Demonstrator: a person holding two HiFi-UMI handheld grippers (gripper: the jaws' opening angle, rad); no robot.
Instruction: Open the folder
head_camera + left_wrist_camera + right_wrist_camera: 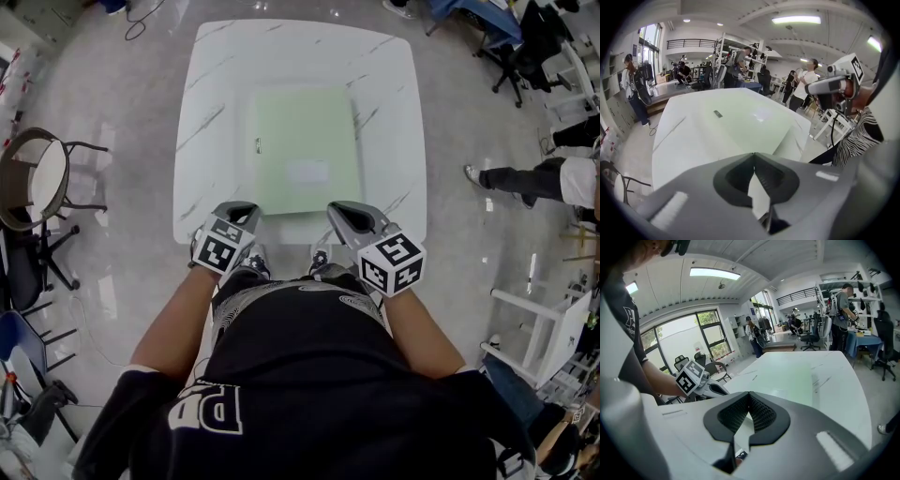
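A pale green folder point(305, 141) lies flat and closed on the white marble table point(216, 112). It has a small dark clasp point(258, 144) on its left edge and a white label point(307, 172) near the front. My left gripper point(246, 208) hovers at the folder's near left corner, its jaws shut on nothing. My right gripper point(342, 211) sits at the near right corner, also shut and empty. The left gripper view shows the folder point(740, 117) beyond the closed left gripper point(753, 153). In the right gripper view the folder point(797, 373) lies past the closed right gripper point(749, 393).
A round-seat chair point(37, 178) stands left of the table. A person's leg point(516, 176) and a white rack point(544, 319) are on the right. Several people and shelves fill the room behind the table's far side.
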